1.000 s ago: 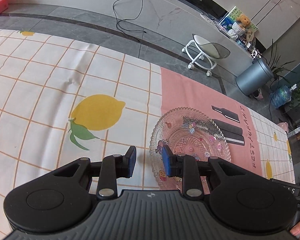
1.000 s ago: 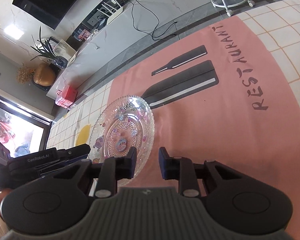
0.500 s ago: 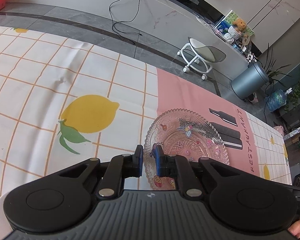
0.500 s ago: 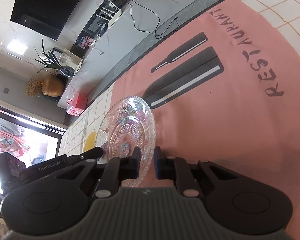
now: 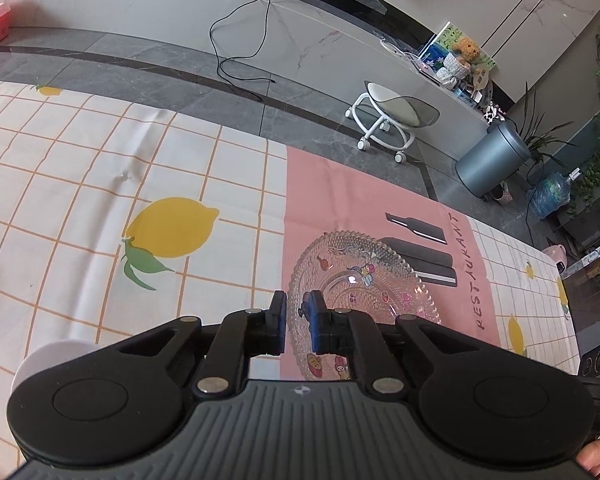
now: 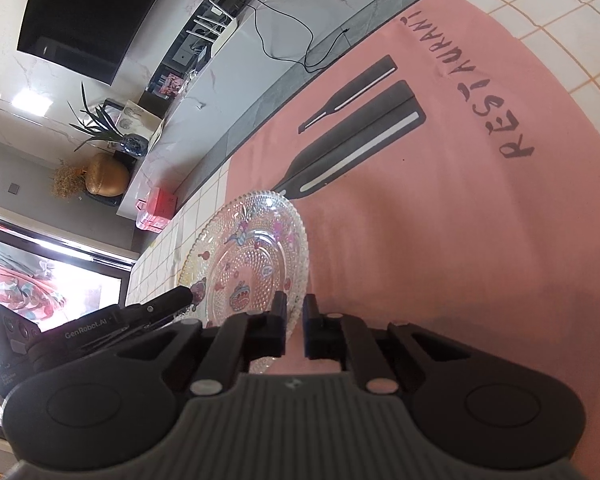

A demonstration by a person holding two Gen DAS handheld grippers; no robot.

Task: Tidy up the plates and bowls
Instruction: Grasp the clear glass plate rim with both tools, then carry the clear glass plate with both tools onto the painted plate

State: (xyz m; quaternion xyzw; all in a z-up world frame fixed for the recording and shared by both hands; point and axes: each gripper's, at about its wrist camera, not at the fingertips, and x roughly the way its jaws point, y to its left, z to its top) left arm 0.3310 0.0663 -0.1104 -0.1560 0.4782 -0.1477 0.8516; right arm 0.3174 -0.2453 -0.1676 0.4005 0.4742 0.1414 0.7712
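We hold a clear glass plate (image 5: 364,280) with cartoon stickers between our two tools, over the pink panel of the tablecloth (image 5: 100,168), next to the printed knife shapes and the word RESTAURANT. Our left gripper (image 5: 297,307) has its fingers drawn nearly together on the plate's near-left rim, with the edge of the glass sitting in the narrow gap between the blue-padded tips. In the right wrist view our right gripper (image 6: 295,307) likewise has its fingers pinched close on the plate's (image 6: 252,260) near-right rim, the glass edge between them. In that same view the tip of the left gripper (image 6: 182,294) reaches the plate's other side. We cannot tell whether the plate is lifted or rests on the cloth. A white rounded object (image 5: 56,354), possibly a bowl, peeks out from under the left tool at the lower left. Beyond the table stand a white rolling stool (image 5: 392,120) and a grey bin (image 5: 490,160) on the grey floor.
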